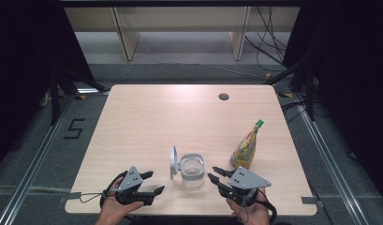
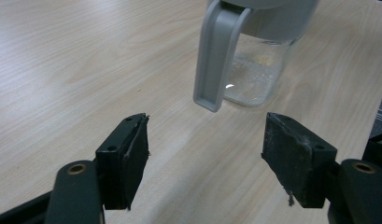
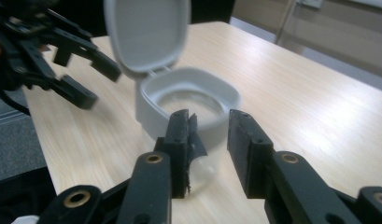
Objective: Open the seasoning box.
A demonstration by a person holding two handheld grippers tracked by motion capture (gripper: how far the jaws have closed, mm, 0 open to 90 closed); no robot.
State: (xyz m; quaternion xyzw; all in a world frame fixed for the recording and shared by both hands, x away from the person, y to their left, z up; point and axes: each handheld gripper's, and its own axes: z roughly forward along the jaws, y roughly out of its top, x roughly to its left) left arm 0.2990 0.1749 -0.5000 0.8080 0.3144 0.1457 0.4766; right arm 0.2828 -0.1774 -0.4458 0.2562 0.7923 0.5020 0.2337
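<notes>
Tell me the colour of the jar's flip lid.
Light grey; the flip lid stands open above the clear jar, best seen in the right gripper view.

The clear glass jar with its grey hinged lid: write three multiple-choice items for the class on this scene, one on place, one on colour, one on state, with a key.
1. Where does the colourful snack pouch with a green top stand relative to the clear glass jar with a grey collar in the high view?
A. left of it
B. right of it
C. inside it

2. What colour is the jar's hinged plastic lid?
A. grey
B. red
C. black

3. What state is the jar in?
A. lid shut
B. lying on its side
C. lid flipped open

Key: 1 B, the pouch stands at the jar's right; 2 A, lid and collar are pale grey; 3 C, the lid stands up beside the open mouth.
</notes>
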